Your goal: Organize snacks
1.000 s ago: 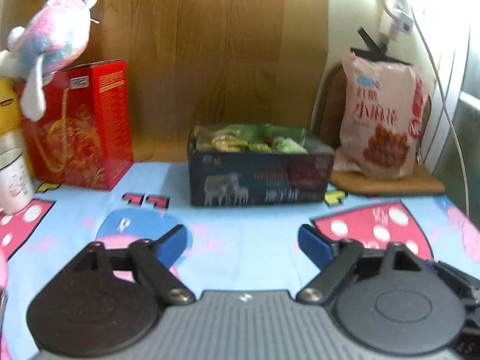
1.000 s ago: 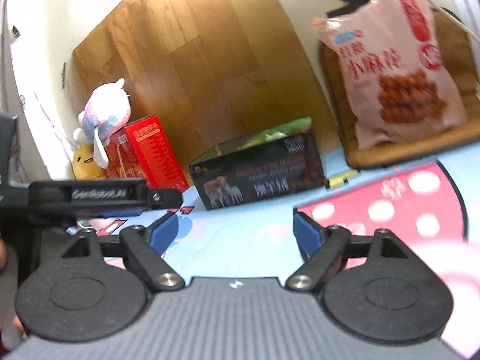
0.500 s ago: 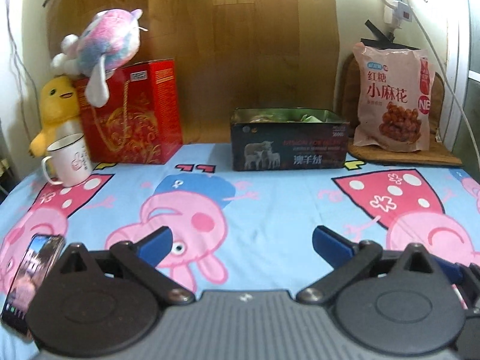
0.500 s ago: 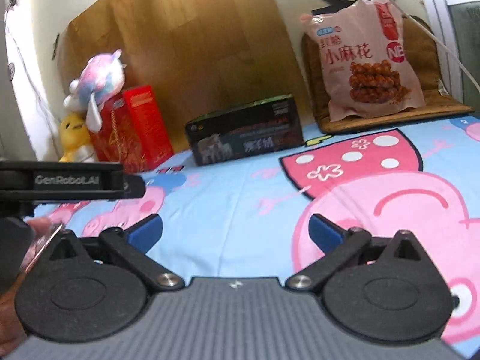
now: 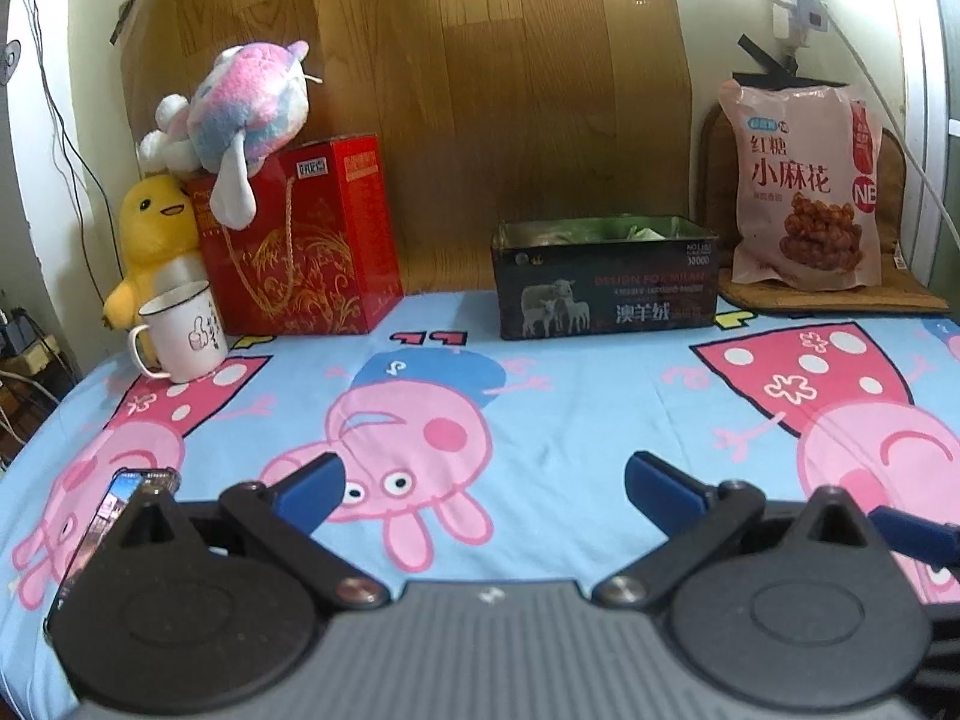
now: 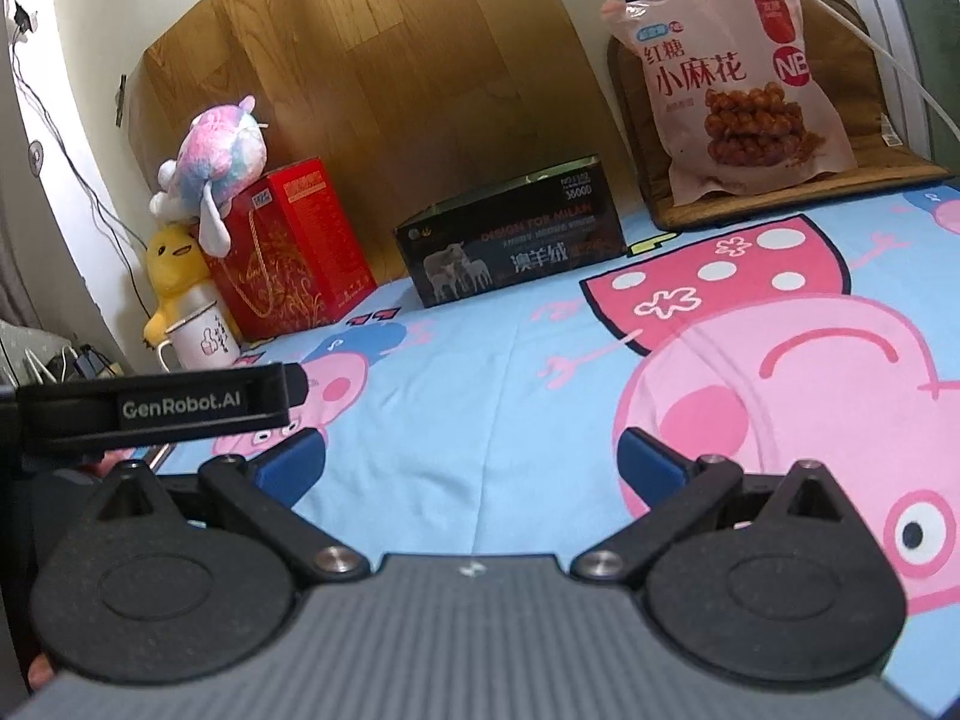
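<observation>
Grippers, left (image 5: 483,480) and right (image 6: 471,459), hang wide apart, holding nothing. We judge the snack bag (image 5: 804,189), propped at the far right beside the tin (image 5: 603,285), light, crinkly and crushable; grip its top seam. Tin contents look like wrappers, unclear.

We see a cartoon-pig sheet (image 5: 570,420) covering the surface, carrying dark tin (image 5: 606,294), red box (image 5: 300,252), white mug (image 5: 183,333), phone (image 5: 99,522), brown mat (image 5: 840,299).

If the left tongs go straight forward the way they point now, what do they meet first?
Probably the dark sheep-print box, slightly right of centre. Before it, the left tongs, open and empty, pass over bare cartoon bedsheet. Depth is unclear through the fisheye.
</observation>
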A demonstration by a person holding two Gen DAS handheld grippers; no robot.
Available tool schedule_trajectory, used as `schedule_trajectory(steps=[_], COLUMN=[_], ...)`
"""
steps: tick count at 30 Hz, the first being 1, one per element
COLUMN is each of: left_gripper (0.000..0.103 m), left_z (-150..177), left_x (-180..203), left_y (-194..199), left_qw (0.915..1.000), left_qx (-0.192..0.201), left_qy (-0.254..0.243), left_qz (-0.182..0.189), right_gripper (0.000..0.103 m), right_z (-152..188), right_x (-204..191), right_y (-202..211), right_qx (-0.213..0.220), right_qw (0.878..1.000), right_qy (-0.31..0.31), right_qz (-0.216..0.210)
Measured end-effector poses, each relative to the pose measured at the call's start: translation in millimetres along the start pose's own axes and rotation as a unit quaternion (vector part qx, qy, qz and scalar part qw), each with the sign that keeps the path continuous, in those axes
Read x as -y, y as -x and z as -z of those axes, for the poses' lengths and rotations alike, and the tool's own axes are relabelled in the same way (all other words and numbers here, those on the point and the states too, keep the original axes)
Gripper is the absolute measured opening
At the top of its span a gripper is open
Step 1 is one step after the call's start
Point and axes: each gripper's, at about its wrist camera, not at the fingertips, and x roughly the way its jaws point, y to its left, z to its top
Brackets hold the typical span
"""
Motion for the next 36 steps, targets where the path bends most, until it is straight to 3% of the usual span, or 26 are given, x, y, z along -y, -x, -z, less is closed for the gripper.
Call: schedule_trajectory(steps=[6, 21, 36], left_gripper=[0.103, 0.103, 0.103], left_z=[-3.8, -7.8, -1.3], left_x=[-6.2, -16.4, -15.6], left_y=[3.5, 10.4, -0.2], left_qw=[0.9998, 0.9979, 0.9975], left_qx=[0.006, 0.037, 0.018], left_qy=[0.017, 0.022, -0.002], left_qz=[0.013, -0.048, -0.069], right_gripper=[0.103, 0.103, 0.103], right_z=[-4.0, -4.0, -1.9], right_x=[0.0, 1.1, 0.3], right_y=[7.1, 4.9, 3.6], right_qx=[0.013, 0.011, 0.013], right_qw=[1.0, 1.0, 1.0], right_qy=[-0.006, -0.024, -0.026], right_qz=[0.0, 0.002, 0.003])
